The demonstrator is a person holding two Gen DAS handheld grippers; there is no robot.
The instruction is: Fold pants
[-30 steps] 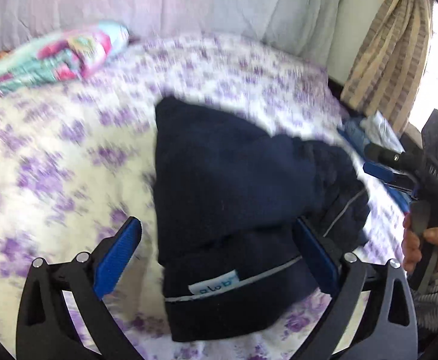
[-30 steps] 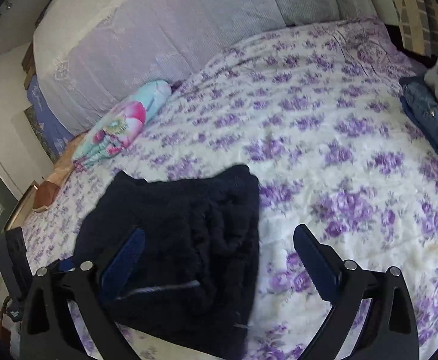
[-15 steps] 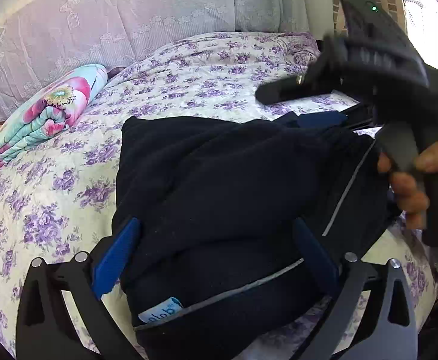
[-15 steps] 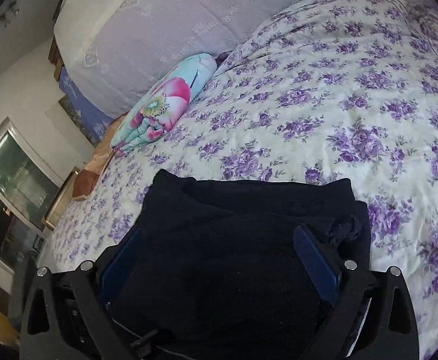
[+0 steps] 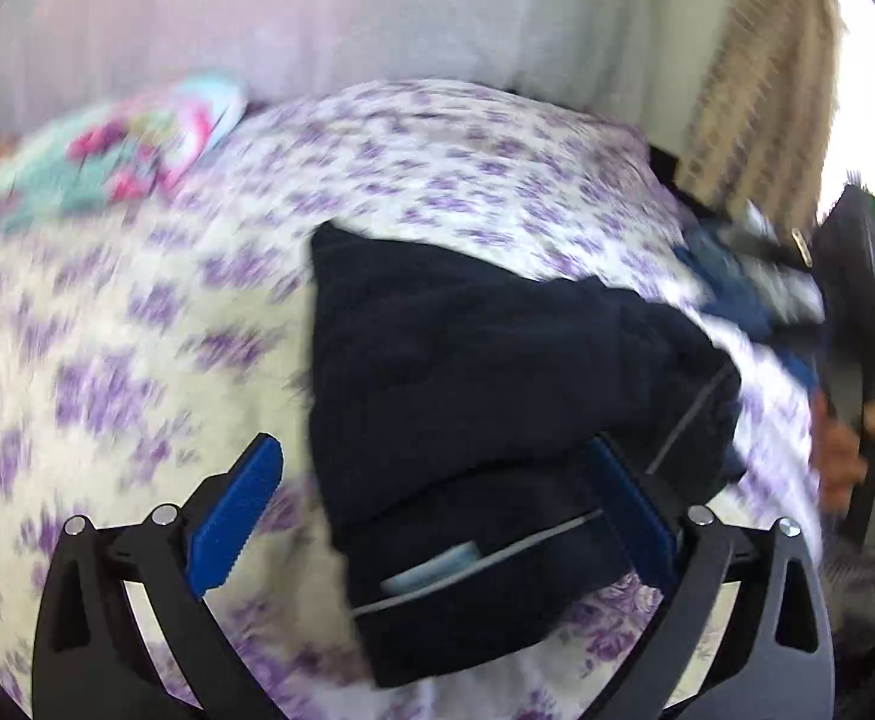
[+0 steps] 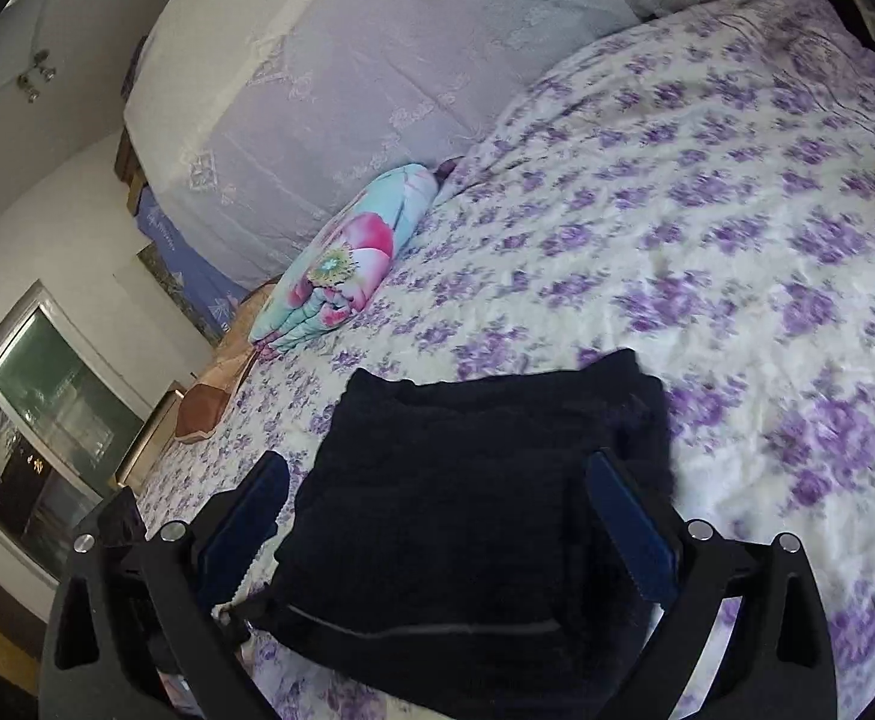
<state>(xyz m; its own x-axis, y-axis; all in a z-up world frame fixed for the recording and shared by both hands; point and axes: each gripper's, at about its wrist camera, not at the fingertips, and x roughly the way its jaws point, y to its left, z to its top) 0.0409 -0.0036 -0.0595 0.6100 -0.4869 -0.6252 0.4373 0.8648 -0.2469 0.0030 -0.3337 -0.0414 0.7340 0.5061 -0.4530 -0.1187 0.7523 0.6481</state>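
In the blurred left wrist view, a bed (image 5: 137, 312) with a purple-flowered cover filled the frame, a rolled floral blanket (image 5: 107, 168) lying at its far left, and the folded dark pants (image 5: 467, 372) lay on the cover between the spread, empty fingers of the left gripper (image 5: 437, 510), while a hand (image 5: 857, 456) held the right gripper's handle at the right edge. In the right wrist view, the same cover stretched to a pale headboard (image 6: 377, 90), and the pants (image 6: 467, 510) lay flat between the parted fingers of the right gripper (image 6: 437, 522), which gripped nothing.
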